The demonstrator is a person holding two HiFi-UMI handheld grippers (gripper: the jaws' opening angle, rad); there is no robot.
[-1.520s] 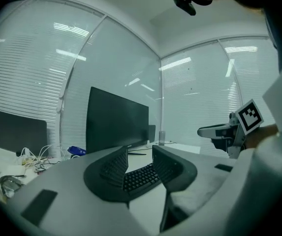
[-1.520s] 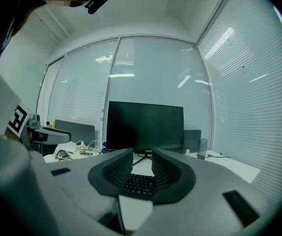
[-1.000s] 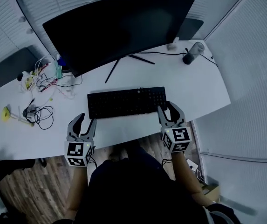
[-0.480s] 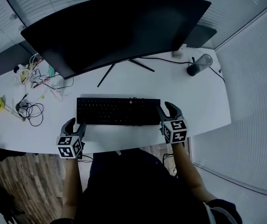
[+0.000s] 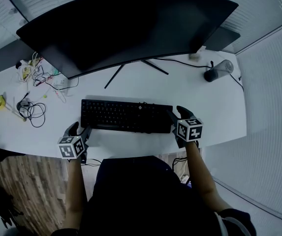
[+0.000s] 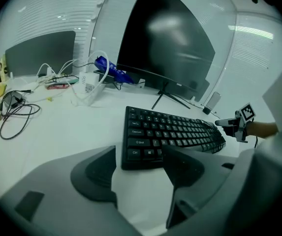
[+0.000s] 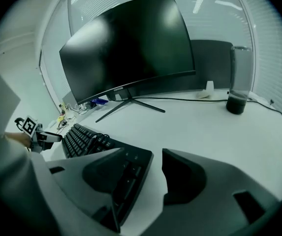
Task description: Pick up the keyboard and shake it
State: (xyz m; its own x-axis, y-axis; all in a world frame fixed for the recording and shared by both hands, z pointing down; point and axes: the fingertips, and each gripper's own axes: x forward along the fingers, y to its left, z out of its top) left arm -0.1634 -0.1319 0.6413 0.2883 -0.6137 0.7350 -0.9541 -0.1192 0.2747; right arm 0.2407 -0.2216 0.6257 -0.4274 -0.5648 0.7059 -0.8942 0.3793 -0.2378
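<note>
The black keyboard [image 5: 126,116] lies flat on the white desk [image 5: 209,107] in front of the monitor. My left gripper [image 5: 79,130] is at its left end and my right gripper [image 5: 179,118] at its right end. In the left gripper view the keyboard's [image 6: 170,134] near corner lies between the spread jaws of the left gripper [image 6: 138,168], with a gap to the left pad. In the right gripper view the keyboard's [image 7: 84,137] end sits against the left jaw of the right gripper [image 7: 148,173], apart from the other. Both grippers' jaws have just been opening.
A wide curved monitor [image 5: 126,28] on a thin-legged stand rises behind the keyboard. A dark cylinder [image 5: 217,70] with a cable stands at the back right. Tangled cables [image 5: 32,113] and small items lie at the left. The desk's front edge runs just under both grippers.
Both grippers have come down closer to the desk at the keyboard's two ends, and their jaws stand wider. The keyboard now lies square to the desk's edge.
</note>
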